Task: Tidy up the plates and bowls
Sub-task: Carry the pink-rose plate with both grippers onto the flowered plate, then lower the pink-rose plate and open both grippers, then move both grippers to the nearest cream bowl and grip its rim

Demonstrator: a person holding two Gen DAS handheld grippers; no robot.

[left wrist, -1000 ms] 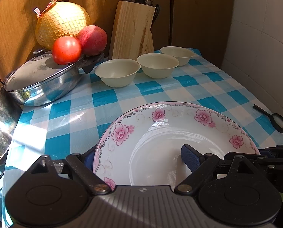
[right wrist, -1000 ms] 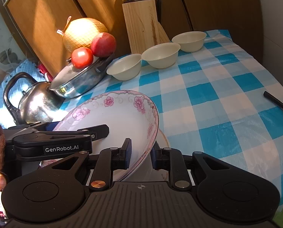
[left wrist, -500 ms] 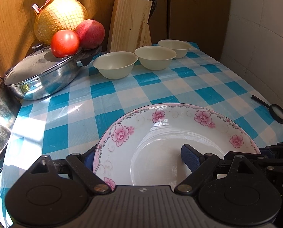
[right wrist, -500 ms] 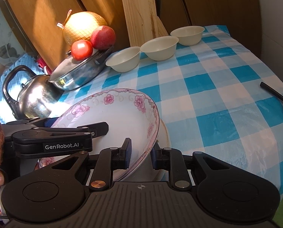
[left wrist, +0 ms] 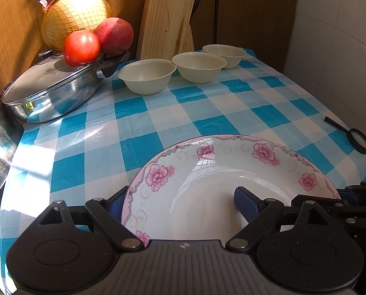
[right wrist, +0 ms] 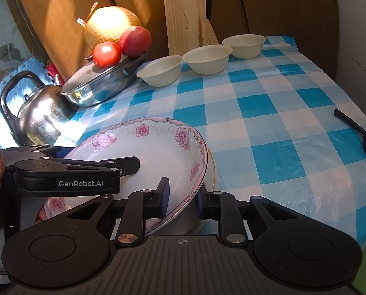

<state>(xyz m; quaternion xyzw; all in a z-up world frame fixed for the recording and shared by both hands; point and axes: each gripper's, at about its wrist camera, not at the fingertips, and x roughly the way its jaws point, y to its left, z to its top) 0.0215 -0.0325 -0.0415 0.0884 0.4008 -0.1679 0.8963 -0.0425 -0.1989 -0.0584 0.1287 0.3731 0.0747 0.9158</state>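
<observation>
The flowered plate [right wrist: 143, 157] is a bit higher off the checked table [right wrist: 269, 113] than a second ago. Both the left claw [left wrist: 180, 202] and right claw [right wrist: 181, 195] pinch its rim, hovering over another plate [right wrist: 211, 174]. Three bowls [left wrist: 147, 75] wait at 12 o'clock, so the lift looks underway

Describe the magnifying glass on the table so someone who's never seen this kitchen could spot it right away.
Start at the blue-and-white checked tablecloth and follow it to the edge nearest the white tiled wall, far from the three plain cream bowls. There lies a small black magnifying glass with a round lens and a thin straight handle. It is the only black, flat thing lying alone on the cloth.
</observation>
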